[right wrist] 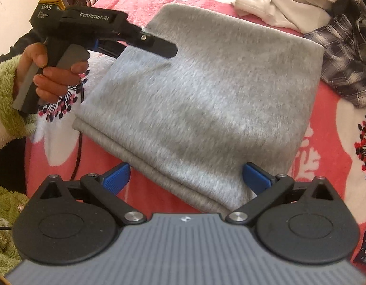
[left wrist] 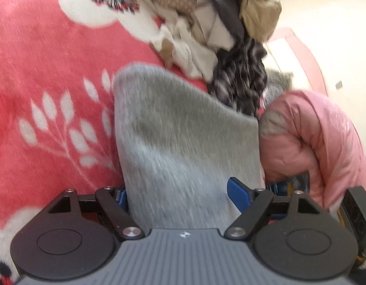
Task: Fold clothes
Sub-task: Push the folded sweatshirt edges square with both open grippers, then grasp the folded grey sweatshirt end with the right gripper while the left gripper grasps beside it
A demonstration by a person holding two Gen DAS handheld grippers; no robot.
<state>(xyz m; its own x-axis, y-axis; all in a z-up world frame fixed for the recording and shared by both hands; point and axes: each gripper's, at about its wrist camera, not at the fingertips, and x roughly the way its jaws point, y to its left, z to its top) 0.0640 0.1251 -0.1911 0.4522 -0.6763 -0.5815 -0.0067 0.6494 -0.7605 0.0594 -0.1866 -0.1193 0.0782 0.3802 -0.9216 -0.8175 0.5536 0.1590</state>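
A folded grey fleecy garment (right wrist: 206, 99) lies flat on the red floral blanket (right wrist: 325, 166). My right gripper (right wrist: 186, 178) is open wide over its near corner, with both blue pads (right wrist: 117, 178) clear of the cloth. My left gripper (right wrist: 163, 47), held in a person's hand (right wrist: 52, 76), reaches over the garment's far left corner. In the left wrist view the grey garment (left wrist: 183, 130) runs between the fingers of the left gripper (left wrist: 180, 196). The jaws stand wide, one blue pad (left wrist: 238, 194) lies over the cloth, and nothing is pinched.
A pile of unfolded clothes (left wrist: 206, 23), a dark plaid shirt (left wrist: 240, 83) and a pink padded jacket (left wrist: 313, 137) lie beyond the garment. In the right wrist view a white garment (right wrist: 278, 4) and the plaid shirt (right wrist: 349, 54) sit at the far right. A green fleecy sleeve (right wrist: 4, 99) and a black cable (right wrist: 78, 147) are at the left.
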